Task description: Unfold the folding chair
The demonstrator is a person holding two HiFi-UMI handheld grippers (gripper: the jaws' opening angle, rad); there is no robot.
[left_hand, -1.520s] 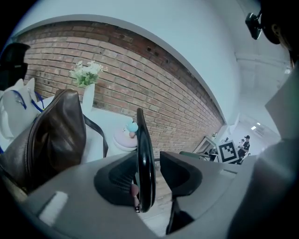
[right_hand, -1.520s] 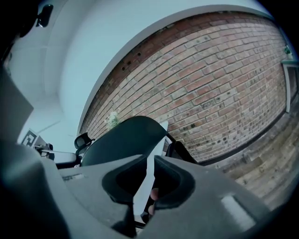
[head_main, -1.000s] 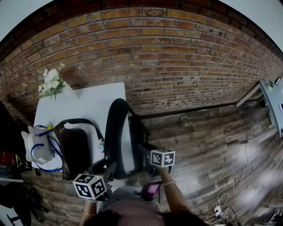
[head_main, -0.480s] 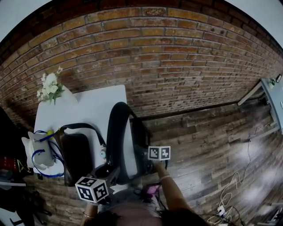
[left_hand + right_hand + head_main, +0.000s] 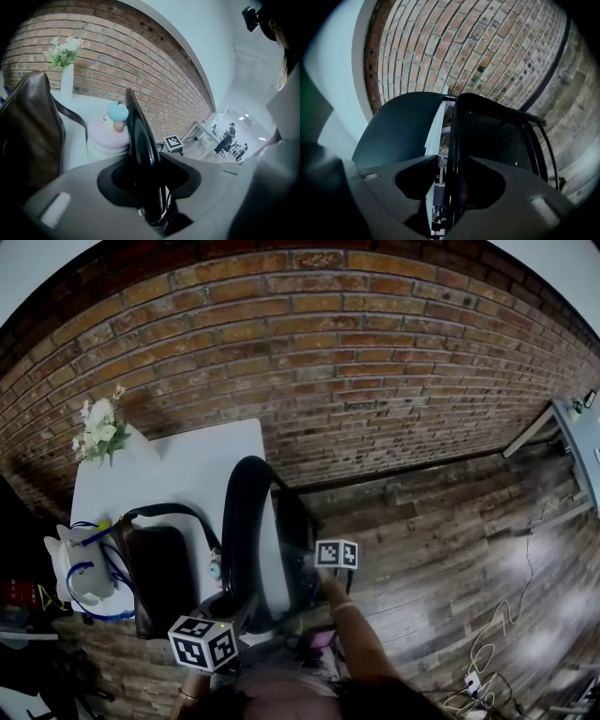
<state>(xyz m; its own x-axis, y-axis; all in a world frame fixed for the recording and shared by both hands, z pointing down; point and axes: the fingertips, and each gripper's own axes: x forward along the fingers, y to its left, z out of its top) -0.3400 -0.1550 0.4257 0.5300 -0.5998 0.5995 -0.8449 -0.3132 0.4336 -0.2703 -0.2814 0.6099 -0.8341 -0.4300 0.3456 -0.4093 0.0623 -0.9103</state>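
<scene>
- The folding chair (image 5: 246, 521) stands folded just beside the white table (image 5: 187, 456), near the brick wall (image 5: 375, 381).
- Left gripper (image 5: 149, 183): jaws have just been closing and now pinch the backrest rim (image 5: 137, 131). It reads as an anchor hold so the frame can't tip.
- Right gripper (image 5: 452, 187): jaws have just been opening. The seat edge (image 5: 457, 136) sits between them with a gap on one side, so no squeeze. It's probably placed to lever the seat off the back.
- The seat is close against the back, so unfolding has barely begun.

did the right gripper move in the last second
Yes. In the head view the right gripper has shifted toward the brick wall, alongside the folding chair. Its jaws have been opening, with the chair's edge between them.
</scene>
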